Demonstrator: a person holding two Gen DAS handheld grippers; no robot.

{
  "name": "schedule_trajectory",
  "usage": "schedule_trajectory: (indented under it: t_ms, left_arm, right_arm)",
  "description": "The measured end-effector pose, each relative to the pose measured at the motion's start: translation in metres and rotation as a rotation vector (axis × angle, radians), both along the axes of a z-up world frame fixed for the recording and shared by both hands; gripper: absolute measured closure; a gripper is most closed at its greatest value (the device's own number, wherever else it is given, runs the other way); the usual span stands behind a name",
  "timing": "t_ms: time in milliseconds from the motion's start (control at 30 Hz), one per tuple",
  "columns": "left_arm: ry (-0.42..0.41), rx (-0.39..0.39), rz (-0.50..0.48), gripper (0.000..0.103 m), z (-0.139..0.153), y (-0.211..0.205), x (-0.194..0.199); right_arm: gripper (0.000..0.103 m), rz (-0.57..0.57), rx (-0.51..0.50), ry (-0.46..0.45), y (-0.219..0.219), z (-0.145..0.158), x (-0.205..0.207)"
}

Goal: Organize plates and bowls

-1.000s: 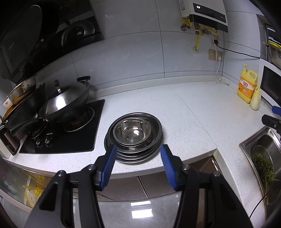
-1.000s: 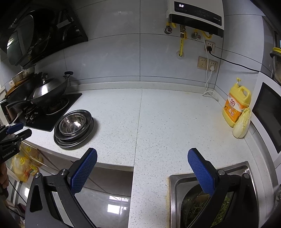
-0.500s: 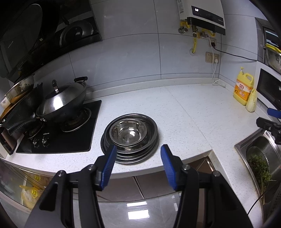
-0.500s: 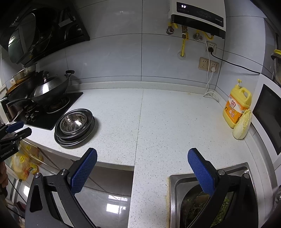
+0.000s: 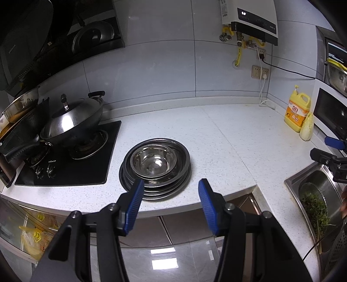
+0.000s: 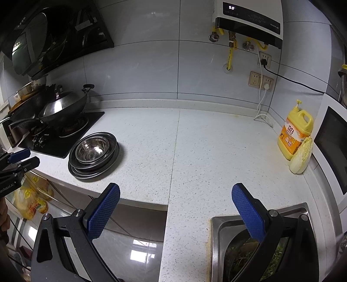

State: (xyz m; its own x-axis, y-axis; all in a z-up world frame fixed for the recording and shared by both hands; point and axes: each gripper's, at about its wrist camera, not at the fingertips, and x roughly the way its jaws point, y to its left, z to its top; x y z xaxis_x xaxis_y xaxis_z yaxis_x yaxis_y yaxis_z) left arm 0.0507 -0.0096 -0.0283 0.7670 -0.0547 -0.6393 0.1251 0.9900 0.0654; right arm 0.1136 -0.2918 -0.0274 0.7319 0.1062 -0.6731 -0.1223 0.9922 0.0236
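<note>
A white speckled surface point(image 5: 227, 138) runs across a tiled kitchen. At 9 o'clock in the left-wrist view, a lidded wok point(image 5: 71, 121) sits on a black hob point(image 5: 65, 164). Just right of the hob, near the surface's front edge, stands the stack point(image 5: 155, 167) of steel plates with a bowl point(image 5: 151, 161) nested on top, upright and empty.

The left claw point(image 5: 170, 196) hangs at 6 o'clock, off the front edge and just short of the stack, its blue pads point(image 5: 135, 202) parted around empty air and touching nothing.

In the right-wrist view the same stack point(image 6: 94, 155) lies at 9 o'clock, with the left claw point(image 6: 19, 159) peeking in from the frame's left edge beside it. The right claw point(image 6: 175, 211) hangs at 6 o'clock, jaws spread wide and holding nothing, one blue pad point(image 6: 104, 211) over the cabinet front, the other above a steel sink point(image 6: 216, 238) that holds greens point(image 6: 275, 260) in a basin. It is well apart from the stack.

At 3 o'clock a yellow jug point(image 6: 293, 134) stands against the wall with a cabbage point(image 6: 301, 157) leaning beside it. A water heater point(image 6: 247, 16) hangs at 12 o'clock, its cord plugged into a socket point(image 6: 264, 59) below.
</note>
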Motion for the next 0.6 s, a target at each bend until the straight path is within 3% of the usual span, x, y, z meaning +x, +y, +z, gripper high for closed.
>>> schedule_trajectory:
  t_ms: [600]
  left_arm:
    - [0.009,0.005,-0.007,0.053,-0.0028,-0.0057,-0.0015]
  right_arm:
    - [0.002,-0.009,0.004,0.004,-0.0043,-0.0015,-0.0014]
